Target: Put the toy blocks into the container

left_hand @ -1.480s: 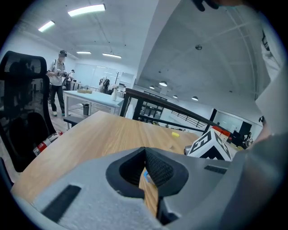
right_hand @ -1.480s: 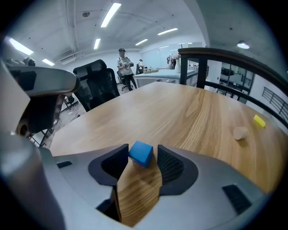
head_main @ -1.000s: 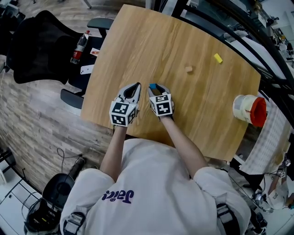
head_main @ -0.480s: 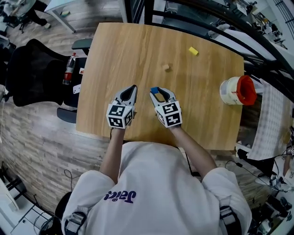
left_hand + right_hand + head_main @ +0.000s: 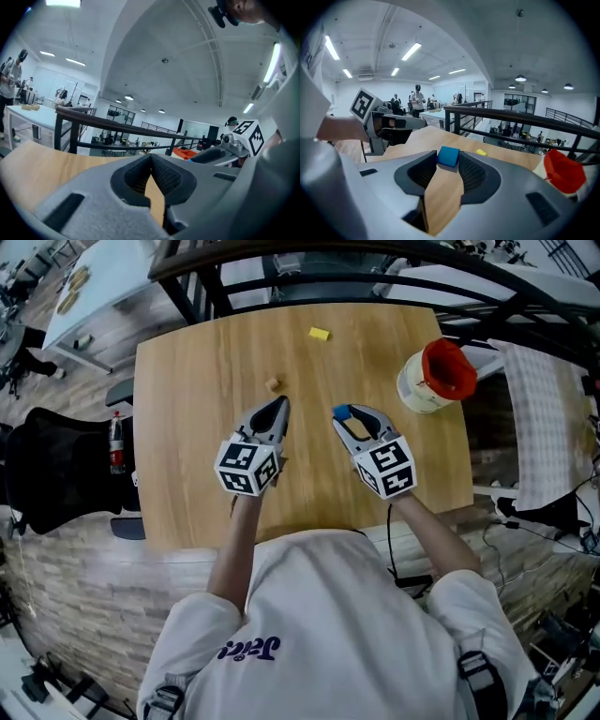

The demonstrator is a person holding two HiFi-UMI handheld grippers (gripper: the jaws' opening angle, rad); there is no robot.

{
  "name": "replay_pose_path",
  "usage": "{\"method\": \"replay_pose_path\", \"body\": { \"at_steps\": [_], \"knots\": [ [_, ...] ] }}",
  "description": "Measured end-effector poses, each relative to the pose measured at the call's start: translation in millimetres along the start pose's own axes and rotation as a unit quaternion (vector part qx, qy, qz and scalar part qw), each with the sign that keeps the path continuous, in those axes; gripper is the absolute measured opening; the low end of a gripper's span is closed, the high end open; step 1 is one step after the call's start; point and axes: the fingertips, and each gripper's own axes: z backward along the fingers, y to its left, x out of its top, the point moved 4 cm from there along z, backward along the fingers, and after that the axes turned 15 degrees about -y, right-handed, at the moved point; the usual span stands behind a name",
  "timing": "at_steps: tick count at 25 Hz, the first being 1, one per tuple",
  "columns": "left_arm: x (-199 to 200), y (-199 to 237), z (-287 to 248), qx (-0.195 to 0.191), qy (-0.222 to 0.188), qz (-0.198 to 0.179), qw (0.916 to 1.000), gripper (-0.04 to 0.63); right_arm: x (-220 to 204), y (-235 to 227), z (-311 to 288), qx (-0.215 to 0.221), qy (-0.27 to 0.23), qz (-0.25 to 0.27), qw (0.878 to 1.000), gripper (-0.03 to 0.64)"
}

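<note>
Person: a white shirt [image 5: 319, 643] fills the bottom of the head view, with both forearms reaching up the frame over the table.
Table [image 5: 187, 474]: pale wood, spanning the middle of the frame.
Left gripper [image 5: 277, 409]: centre-left, over the table; its jaws are closed tip to tip with nothing between them.
Right gripper [image 5: 349, 417]: centre-right, beside the left one and apart from it; its jaws are clamped on the blue block at their tips.
Blue block [image 5: 448, 157]: pinched between the right gripper's fingertips, above the wood.
Tan block [image 5: 273, 383]: on the table just above the left gripper's tip in the frame, not touching it.
Yellow block [image 5: 319, 333]: farther up, top centre, near the table's far edge.
Container [image 5: 417, 390]: upper right, near the table's right edge; white body with a red top, apparently lying on its side, well apart from both loose blocks.
</note>
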Motion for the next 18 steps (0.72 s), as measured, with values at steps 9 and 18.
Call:
{"method": "replay_pose_path", "body": {
  "at_steps": [9,18],
  "knots": [
    [6.6,-97.7,-99.5,-0.100,-0.014,0.041,0.9941,0.012,12.8,-134.6,90.9,-0.087,0.022,0.035,0.995,0.152],
    [-17.1,-160.9,-157.9,-0.162,0.016,0.022,0.9865,0.012,23.9,-224.5,117.5,-0.077,0.065,0.066,0.993,0.153]
  ]
}}
